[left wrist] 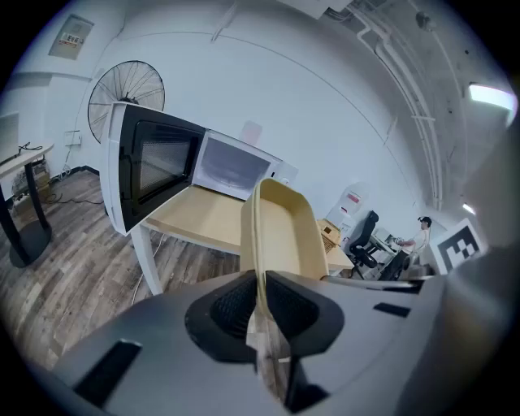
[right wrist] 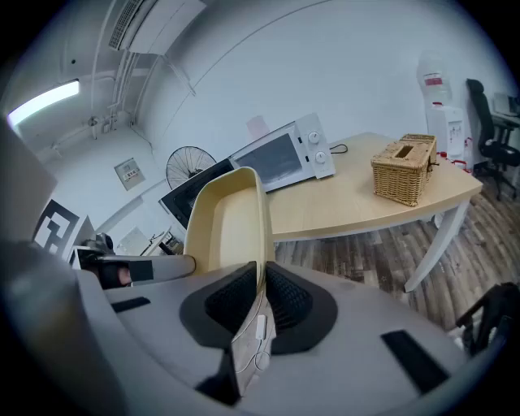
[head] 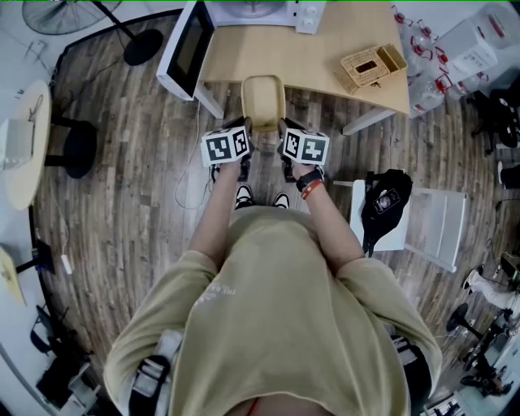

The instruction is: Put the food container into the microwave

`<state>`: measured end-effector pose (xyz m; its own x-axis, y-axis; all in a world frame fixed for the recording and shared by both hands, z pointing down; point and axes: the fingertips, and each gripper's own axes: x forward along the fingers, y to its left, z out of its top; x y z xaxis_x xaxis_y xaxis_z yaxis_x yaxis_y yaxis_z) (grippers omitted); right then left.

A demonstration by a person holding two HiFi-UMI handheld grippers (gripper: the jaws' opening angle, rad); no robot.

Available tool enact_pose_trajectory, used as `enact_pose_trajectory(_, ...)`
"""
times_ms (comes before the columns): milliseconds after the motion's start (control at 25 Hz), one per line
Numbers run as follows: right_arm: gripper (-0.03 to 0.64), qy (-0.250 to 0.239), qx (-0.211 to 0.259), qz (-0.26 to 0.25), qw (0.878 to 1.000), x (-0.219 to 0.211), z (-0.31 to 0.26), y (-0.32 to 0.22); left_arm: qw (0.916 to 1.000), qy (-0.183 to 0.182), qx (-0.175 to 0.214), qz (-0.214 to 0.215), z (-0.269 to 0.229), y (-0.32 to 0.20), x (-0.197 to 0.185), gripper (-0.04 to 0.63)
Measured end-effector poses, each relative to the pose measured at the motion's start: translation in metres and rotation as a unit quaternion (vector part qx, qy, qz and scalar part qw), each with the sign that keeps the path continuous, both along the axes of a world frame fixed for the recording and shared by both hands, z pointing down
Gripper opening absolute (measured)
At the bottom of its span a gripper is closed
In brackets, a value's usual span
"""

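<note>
A beige food container [head: 264, 99] hangs in the air just in front of the wooden table [head: 309, 61], held between both grippers. My left gripper [head: 241, 130] is shut on its left rim; in the left gripper view the container [left wrist: 284, 231] rises from between the jaws. My right gripper [head: 284, 130] is shut on the right rim, and the container [right wrist: 223, 223] stands up from its jaws too. The white microwave [head: 244, 12] sits at the table's far left with its door [head: 188, 49] swung open. Its cavity [left wrist: 231, 169] shows beyond the door [left wrist: 150, 166].
A wicker box [head: 370, 67] lies on the table's right side. A floor fan [head: 69, 15] stands at the far left, a white chair with a black bag [head: 386, 207] at my right. A round side table [head: 28, 142] is on the left.
</note>
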<state>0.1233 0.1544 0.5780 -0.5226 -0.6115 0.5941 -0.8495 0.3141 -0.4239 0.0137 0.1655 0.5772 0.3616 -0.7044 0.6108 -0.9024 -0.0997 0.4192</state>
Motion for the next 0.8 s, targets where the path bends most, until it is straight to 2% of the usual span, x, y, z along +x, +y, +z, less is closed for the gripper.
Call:
enact_pose_trajectory(360,0.055,-0.005,0.002,-0.003,1.000,0.031,-0.001,0.020,1.0000,0.005,0.001,-0.003,0.000,0.021,0.031,0.055)
enact_pose_trajectory(520,0.052,-0.025,-0.019,0.010,0.999,0.043,0.013,0.031,1.0000,0.006,-0.003,-0.005,0.008,0.037,0.042,0.055)
enact_pose_trajectory(800,0.052,-0.030,-0.040,0.002,0.999,0.035,0.027,0.031,0.9993,0.018,-0.021,-0.024,0.026,0.039,0.033,0.055)
